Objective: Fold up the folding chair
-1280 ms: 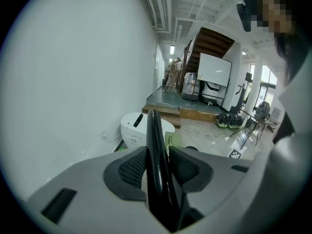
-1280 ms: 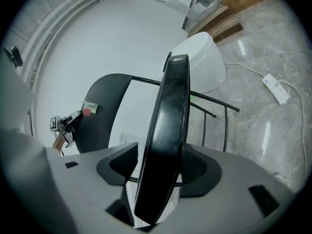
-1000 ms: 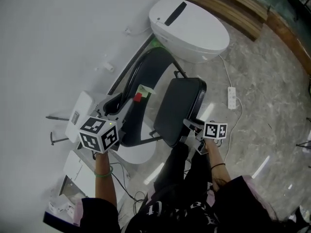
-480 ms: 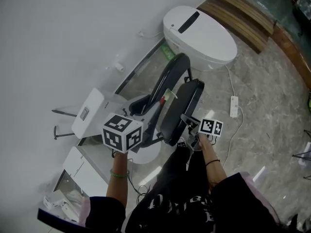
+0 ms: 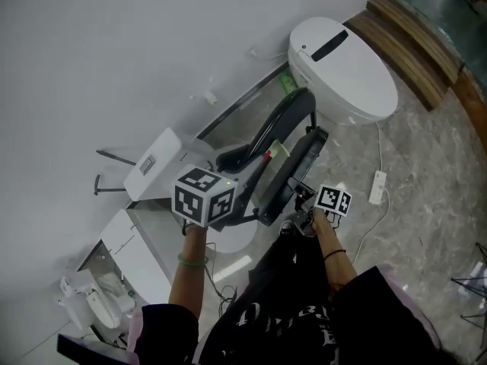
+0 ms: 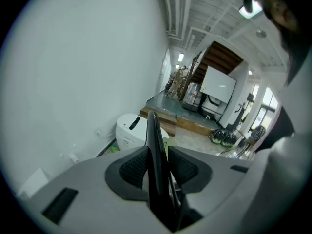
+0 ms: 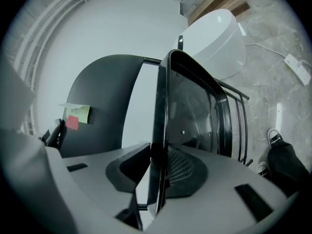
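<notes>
Chair [image 5: 285, 162] stands on the floor by the wall [image 5: 114, 67], just in front of the toilet [image 5: 346, 71]. Seat [image 5: 295, 172] is tipped up edge-on, close to the backrest [image 5: 268, 130]. Left gripper [image 6: 157, 167] clamps the backrest edge, both pads on it. Right gripper [image 7: 158, 165] jaws have just been closing and pinch the seat rim. 2 sticky notes [image 7: 74, 115] sit on the backrest.

Blk folding chair [image 5: 294, 172], nrly folded, upright
</notes>
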Tool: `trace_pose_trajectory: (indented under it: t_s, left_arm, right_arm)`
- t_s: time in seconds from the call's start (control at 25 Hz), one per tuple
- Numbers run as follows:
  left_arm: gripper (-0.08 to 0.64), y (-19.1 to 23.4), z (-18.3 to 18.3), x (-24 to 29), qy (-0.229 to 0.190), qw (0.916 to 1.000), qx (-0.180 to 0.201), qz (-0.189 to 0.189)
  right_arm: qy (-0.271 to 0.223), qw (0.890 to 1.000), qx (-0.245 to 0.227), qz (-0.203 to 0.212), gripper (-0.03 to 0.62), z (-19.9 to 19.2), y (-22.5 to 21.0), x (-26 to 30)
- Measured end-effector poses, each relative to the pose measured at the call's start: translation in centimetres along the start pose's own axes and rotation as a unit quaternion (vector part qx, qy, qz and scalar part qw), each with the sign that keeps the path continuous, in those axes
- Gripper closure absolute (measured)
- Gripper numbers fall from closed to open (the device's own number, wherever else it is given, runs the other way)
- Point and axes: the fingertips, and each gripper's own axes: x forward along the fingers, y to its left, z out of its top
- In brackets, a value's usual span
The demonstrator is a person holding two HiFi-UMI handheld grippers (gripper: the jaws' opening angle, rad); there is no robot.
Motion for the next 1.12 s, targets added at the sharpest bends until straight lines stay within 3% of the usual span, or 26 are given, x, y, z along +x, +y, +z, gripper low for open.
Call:
trace_pose_trajectory:
  t_s: [0.12,0.36,0.6,0.84,1.12]
  left_arm:
    - [0.431,0.5,1.8,1.1,0.004,0.9998,-0.016,-0.007]
    - [0.431,0.9,5.5,3.6,0.032,0.9993,0.013,0.014]
    - [0.431,-0.4,7.9,6.4,0.052,0.9973,0.05,-0.016]
    - [0.433,0.3,9.6,7.9,0.058,0.9959,0.058,-0.039]
    - [0.434,3.0,11.0,9.2,0.072,0.9864,0.118,-0.089]
  right_arm:
    - [-0.001,1.0,0.006,0.007,0.494,1.8,0.4,0.0]
    - [-0.003,1.0,0.007,0.023,0.497,5.2,1.5,0.1]
    - [0.005,0.999,0.022,0.026,0.497,7.2,1.2,-0.4]
    - [0.024,0.999,0.011,0.017,0.497,9.0,2.0,1.8]
    - [0.02,1.0,0.016,0.014,0.502,10.6,2.9,6.3]
